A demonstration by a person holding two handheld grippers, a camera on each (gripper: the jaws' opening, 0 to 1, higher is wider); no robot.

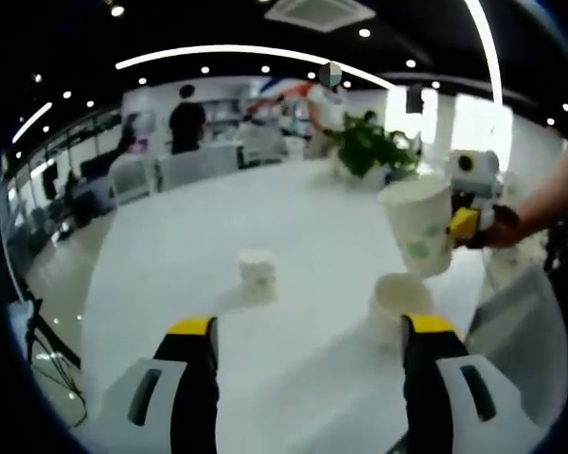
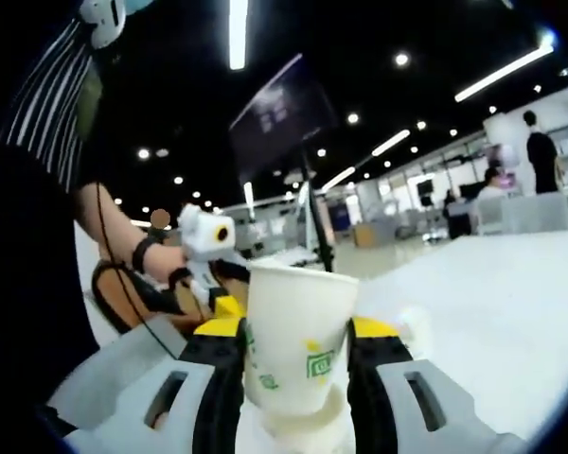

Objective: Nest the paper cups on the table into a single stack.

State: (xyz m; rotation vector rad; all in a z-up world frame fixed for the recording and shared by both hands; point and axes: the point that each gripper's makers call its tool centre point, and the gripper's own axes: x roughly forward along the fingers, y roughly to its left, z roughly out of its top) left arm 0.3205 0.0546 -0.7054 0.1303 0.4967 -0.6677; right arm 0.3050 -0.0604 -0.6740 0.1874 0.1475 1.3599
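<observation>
Left gripper view, your left claw: released, jaws spread wide, nothing between them, hovering low over the white table.
Left gripper view, near cup: sits on the table at about 1 o'clock from the claw's gap, mouth up, just beside your right-hand jaw tip.
Left gripper view, far cup: small, at 11 o'clock, farther out on the table, well apart from the near one.
Left gripper view, lifted cup: up in the air at 2 o'clock, carried by your right claw, above and slightly beyond the near cup.
Left gripper view, background: a potted plant at the table's far end, chairs and people beyond.
Right gripper view, your right claw: clenched on the printed cup, jaws pressing both walls, mouth up and roughly upright.
Right gripper view, left side: your other hand at 10 o'clock with its tool.
Risk, squeeze: thin paper walls look easy to crush; a dented cup won't nest cleanly.
Risk, alignment: come down off-centre and the base catches the rim, tipping the light, unsteadied near cup.
Risk, left jaw: it's close enough to nudge that near cup away.
</observation>
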